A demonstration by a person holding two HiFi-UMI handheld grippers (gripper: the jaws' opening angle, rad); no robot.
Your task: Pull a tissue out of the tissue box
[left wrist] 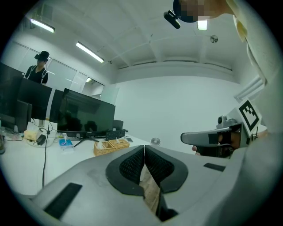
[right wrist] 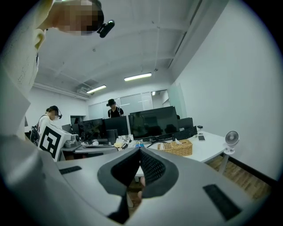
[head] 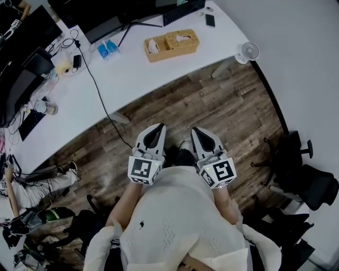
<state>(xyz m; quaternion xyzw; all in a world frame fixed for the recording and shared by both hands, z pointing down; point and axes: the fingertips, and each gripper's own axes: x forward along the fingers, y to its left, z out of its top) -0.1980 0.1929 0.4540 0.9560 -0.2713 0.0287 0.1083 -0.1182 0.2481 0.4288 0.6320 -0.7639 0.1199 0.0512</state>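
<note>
On the far left we see a white surface (head: pixel 137 74) that curves away to the right, with dark monitors (head: pixel 24 32) along its far edge. A black cable (head: pixel 98 92) runs across it and down to the wooden floor (head: pixel 212 100). Right of the cable lie two blue packs (head: pixel 107 50). Near us, close to the body and over the floor, is the left hand-held gripper (head: pixel 158 128). Its own view shows the left hand-held gripper (left wrist: pixel 144 152) with its jaws closed, pads meeting at the tips and nothing between them. Far beyond it, on the surface, stands the tissue box (head: pixel 181 39). It is a woven box sitting in the right half of a wicker tray (head: pixel 153 54), with a white tissue (head: pixel 183 37) poking from its top. It is well apart from both grippers, and shows small in the left gripper view (left wrist: pixel 120 143) and the right gripper view (right wrist: pixel 183 145). A keyboard (head: pixel 183 10) and a phone (head: pixel 210 20) lie just beyond the box. Just right of the left gripper is the right hand-held gripper (head: pixel 198 131). Seen along its jaws, the right hand-held gripper (right wrist: pixel 139 154) is likewise closed and empty. At the surface's right end stands a small white fan (head: pixel 249 51). A black chair (head: pixel 312 182) is on the floor at the near right.
</note>
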